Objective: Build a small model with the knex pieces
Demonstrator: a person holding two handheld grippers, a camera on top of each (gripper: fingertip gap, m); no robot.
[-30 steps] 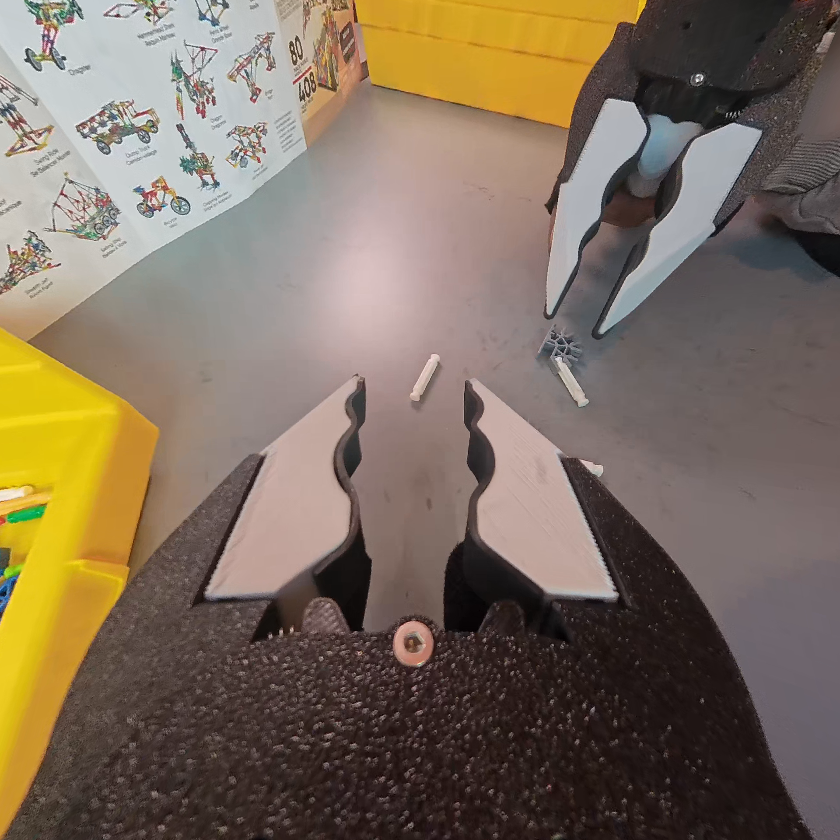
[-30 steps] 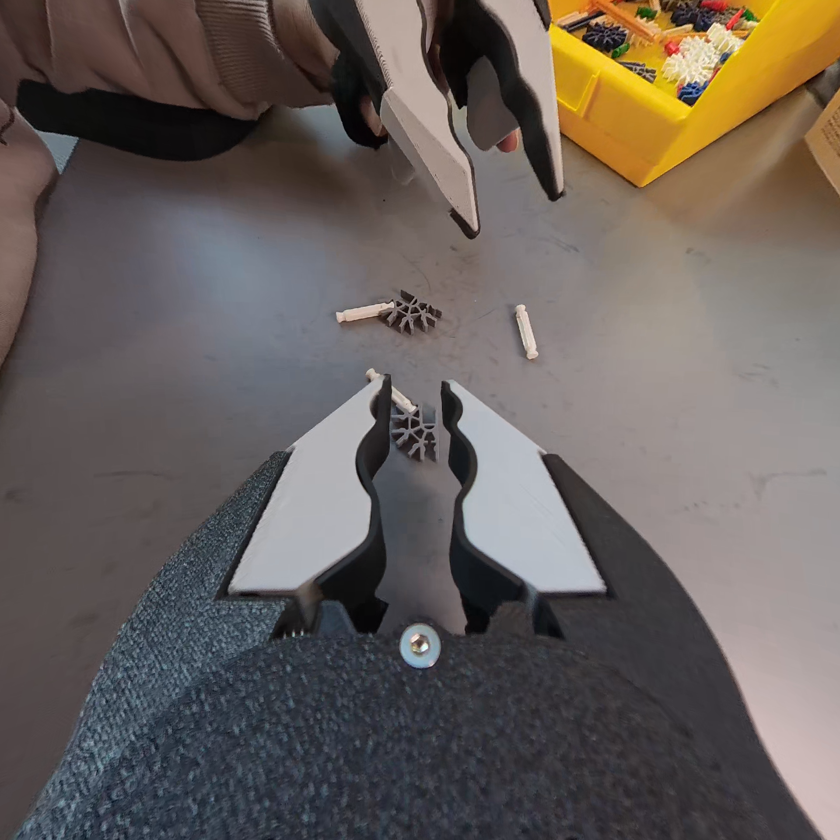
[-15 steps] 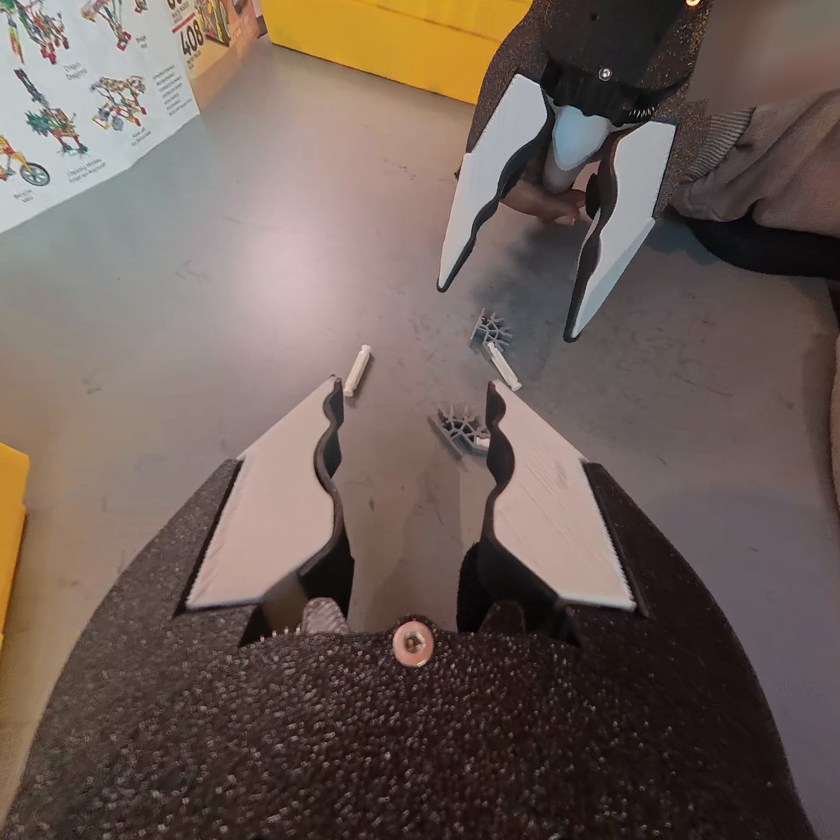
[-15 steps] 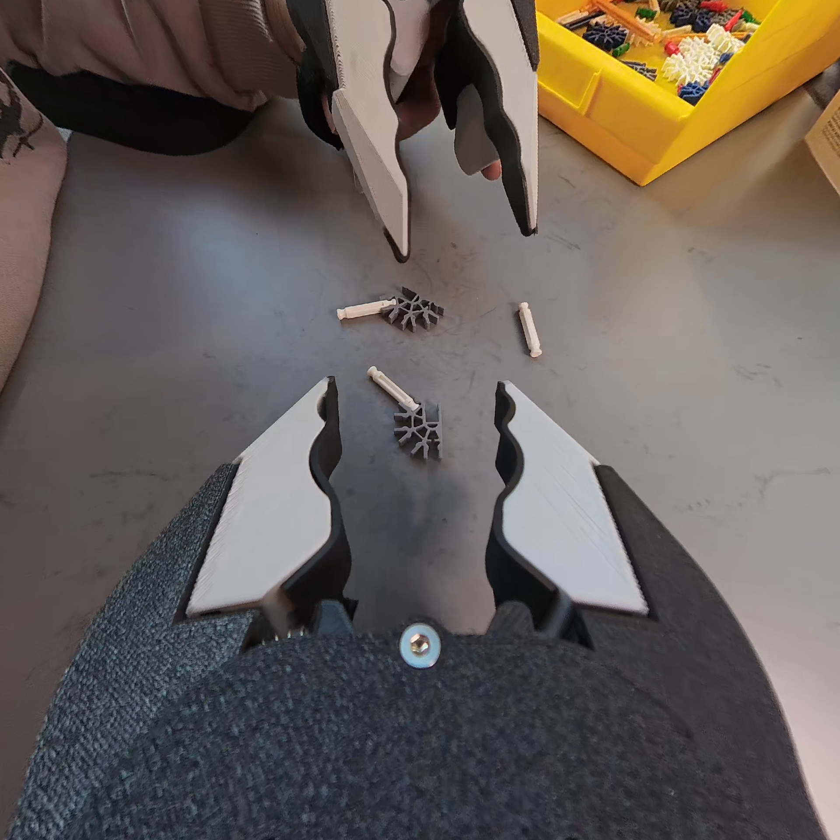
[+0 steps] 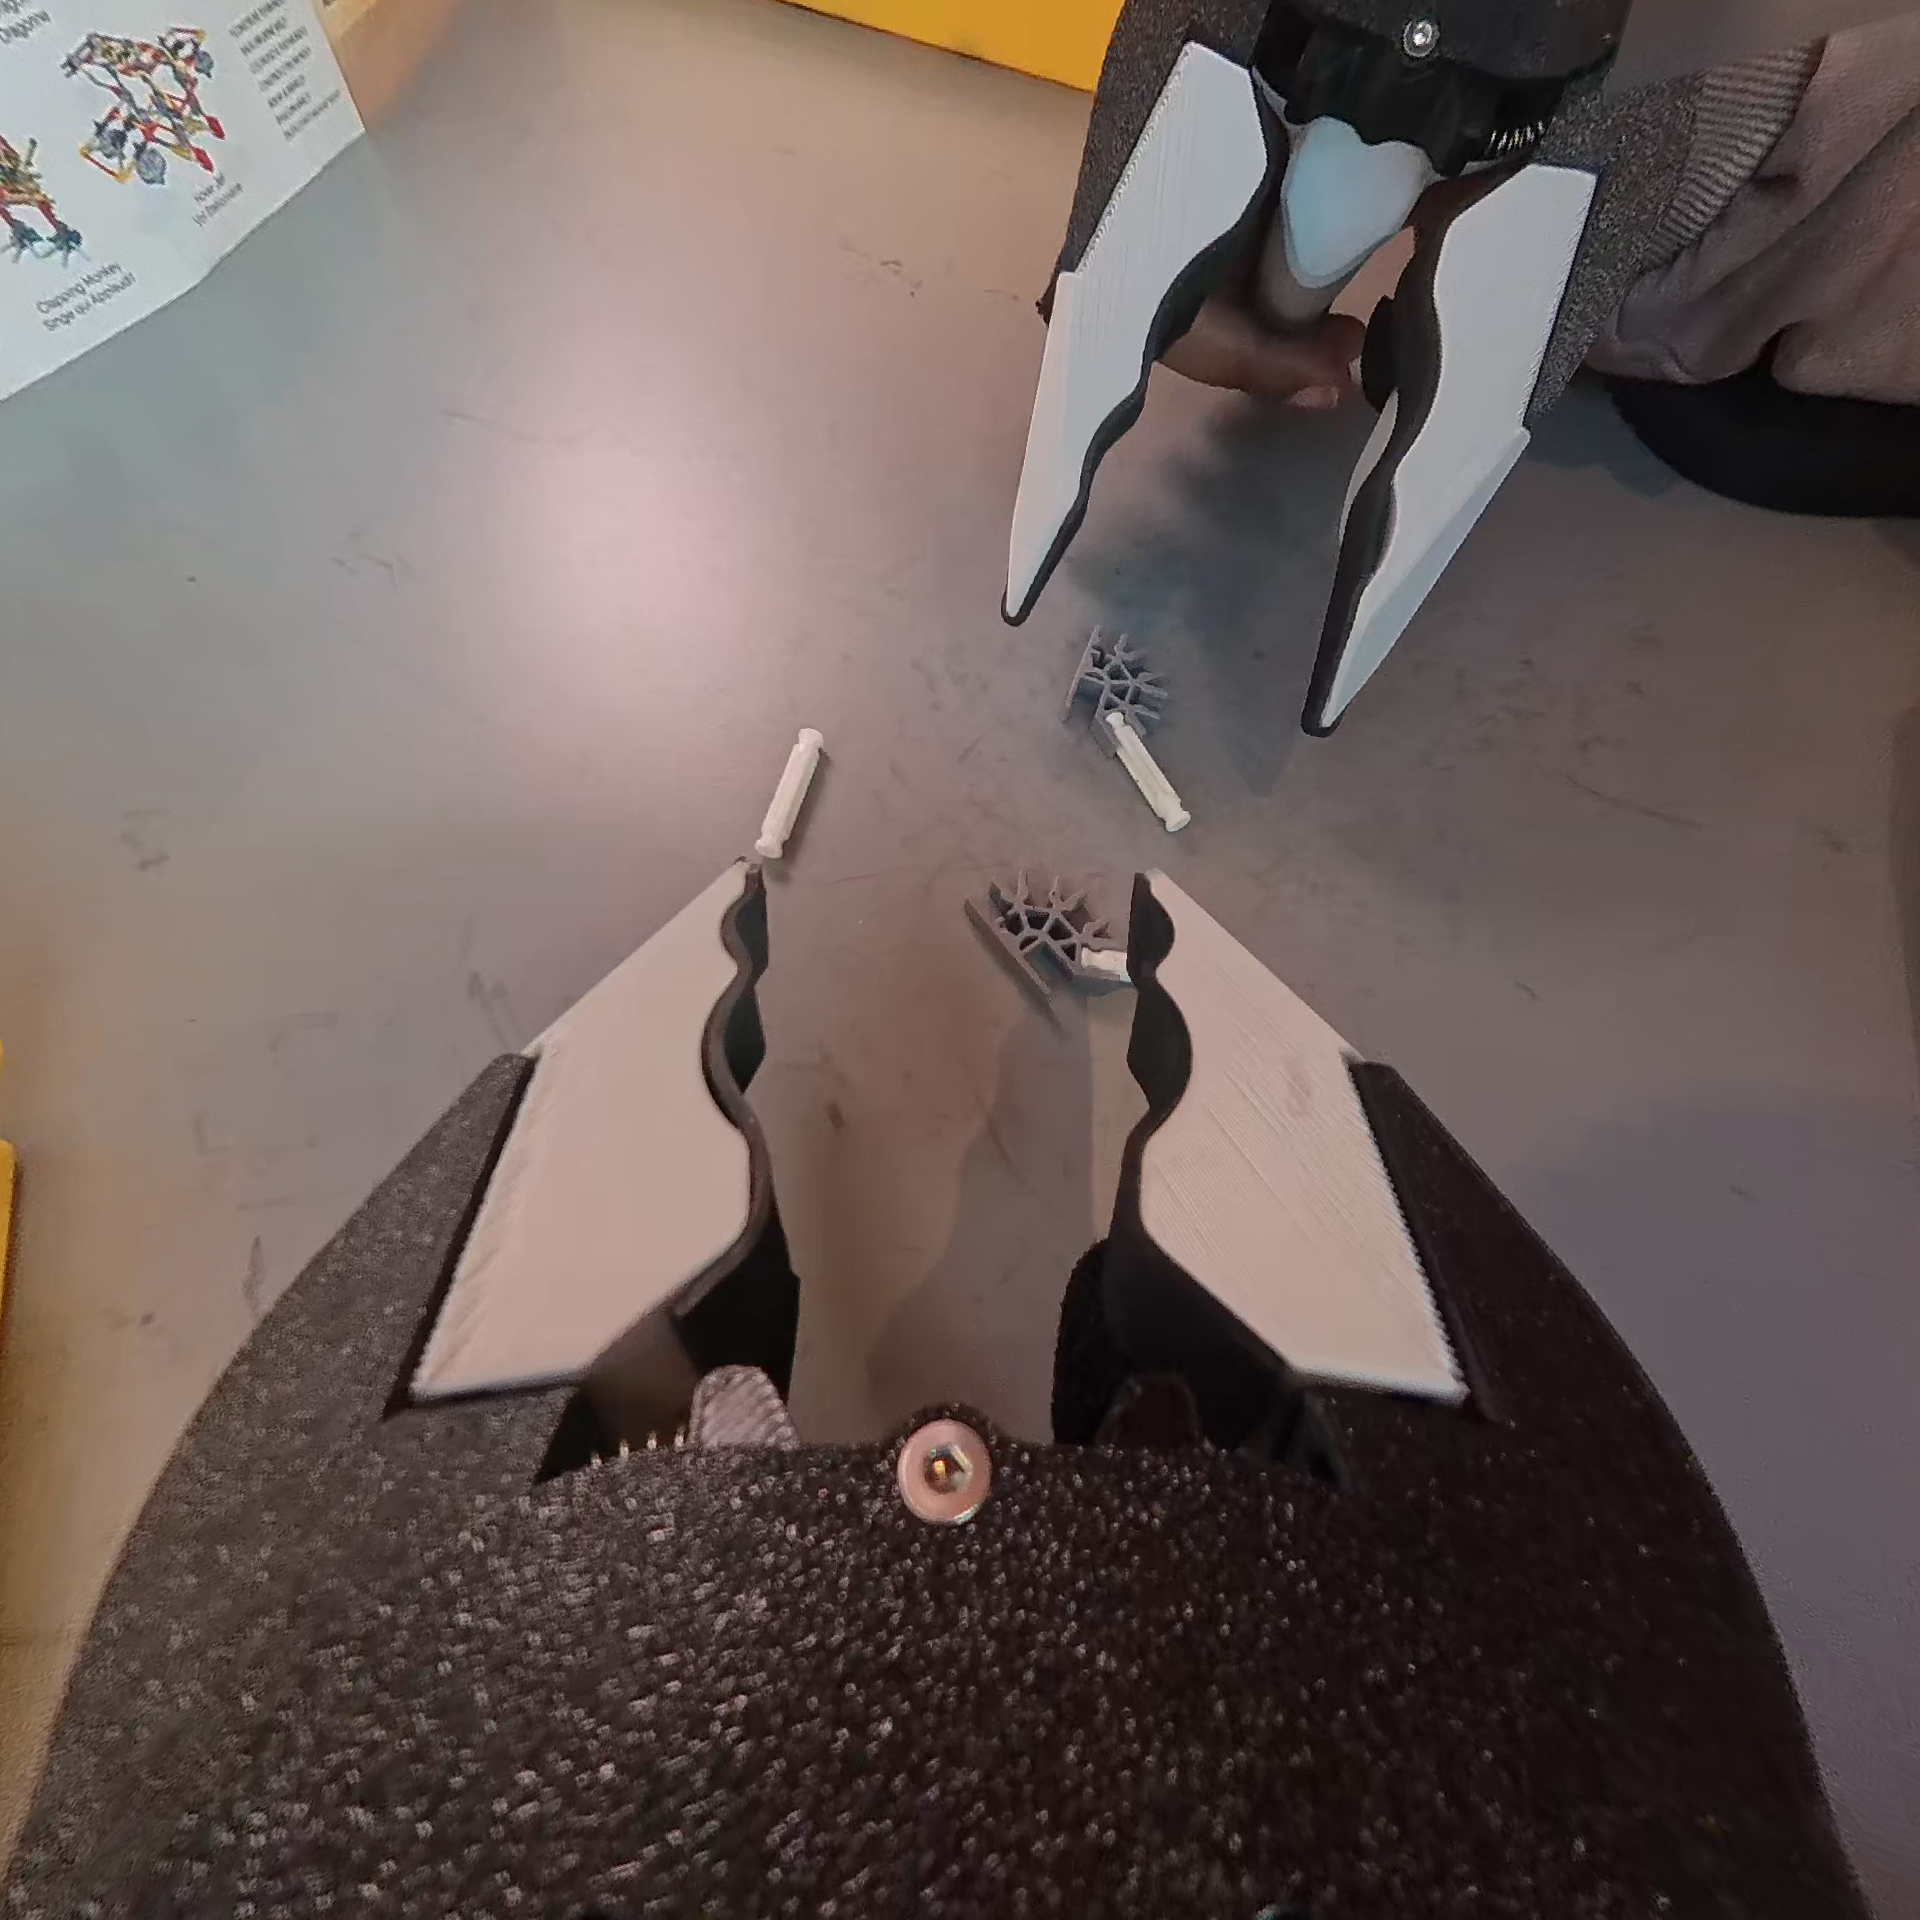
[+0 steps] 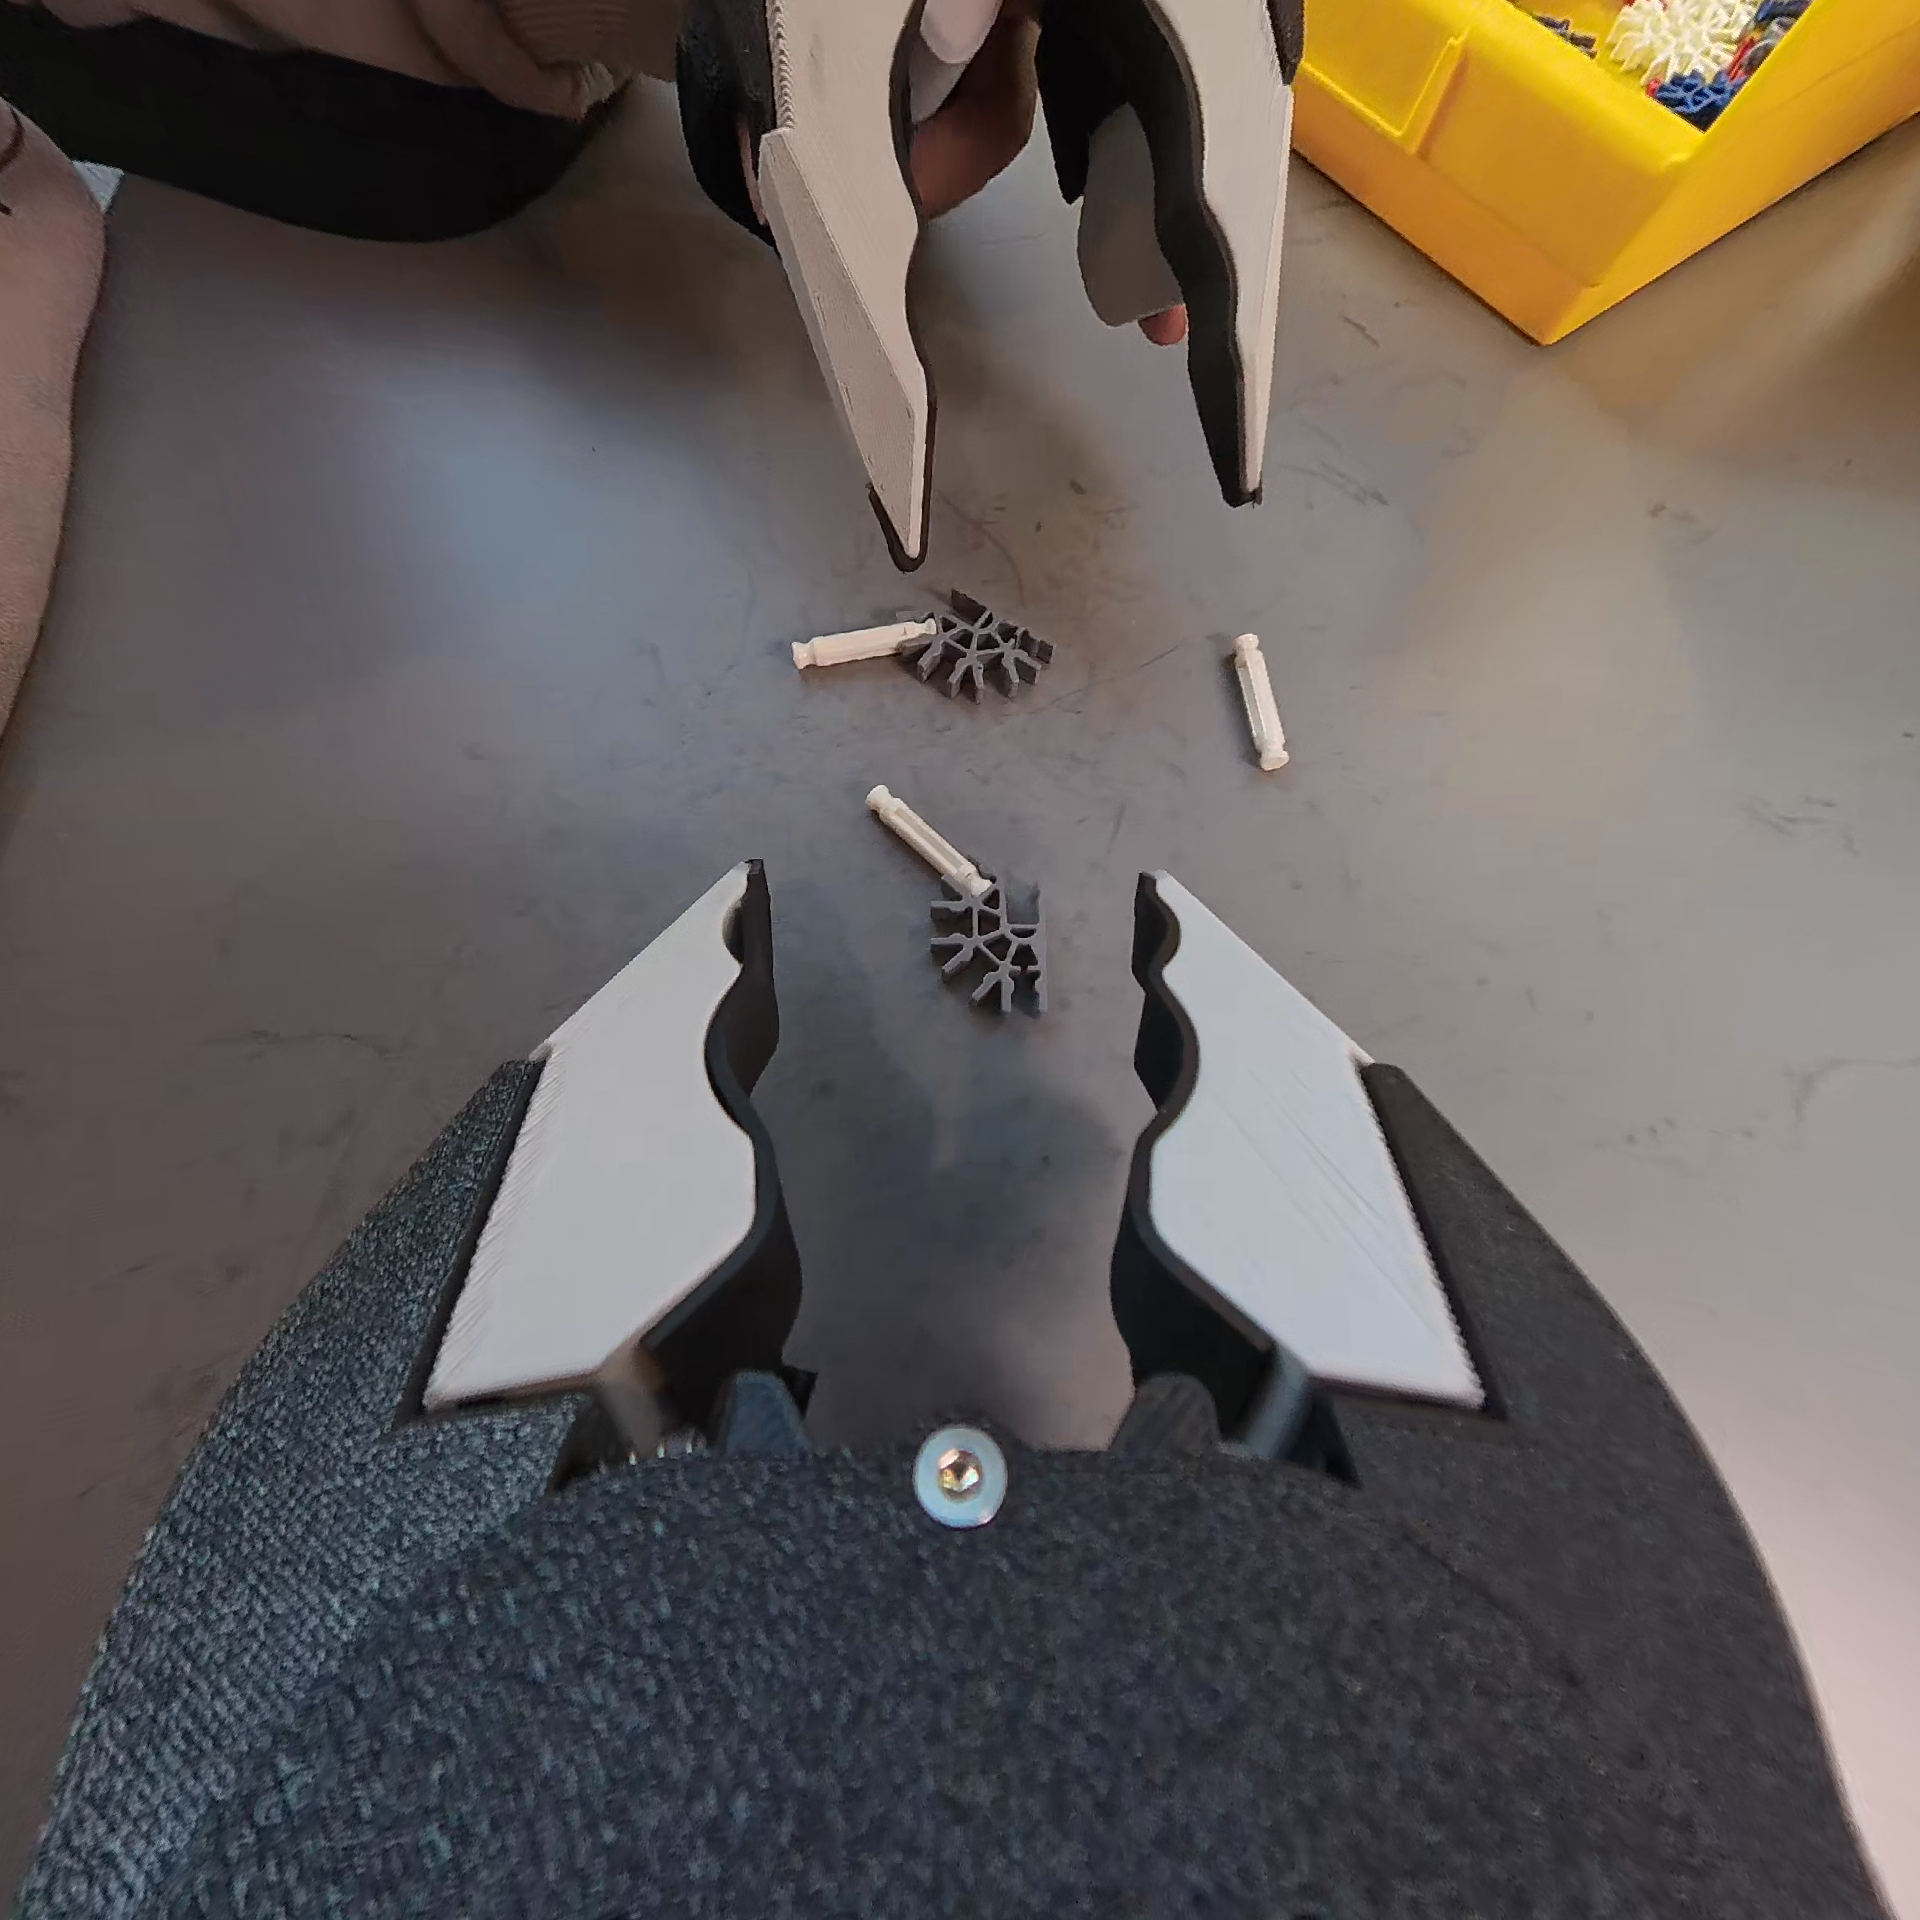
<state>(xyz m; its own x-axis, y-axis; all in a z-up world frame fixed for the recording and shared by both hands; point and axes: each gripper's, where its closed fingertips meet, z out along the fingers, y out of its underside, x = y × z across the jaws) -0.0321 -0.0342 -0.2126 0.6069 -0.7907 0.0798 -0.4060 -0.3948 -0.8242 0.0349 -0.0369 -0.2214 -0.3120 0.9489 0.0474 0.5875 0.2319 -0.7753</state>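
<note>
Grey plastic makes up the two snowflake-shaped connectors we count on the grey table (image 6: 416, 582), and white plastic the three short rods. One connector (image 6: 987, 945) has a rod (image 6: 925, 836) plugged into it, and it lies flat just ahead of our right gripper (image 6: 948, 871), between its fingertips, touching neither. The second connector (image 6: 982, 652), also with a rod (image 6: 852, 646) plugged in, lies beyond the first, just below the tips of our left gripper (image 6: 1070, 530). The third rod (image 6: 1260, 701) lies loose, to the right of that second connector. Both grippers stand spread wide and hold nothing. From the left wrist view, the left gripper (image 5: 943, 878) has the second connector (image 5: 1039, 930) against its right fingertip. A yellow bin (image 6: 1558, 197) of mixed pieces sits well off, beyond the loose rod.
</note>
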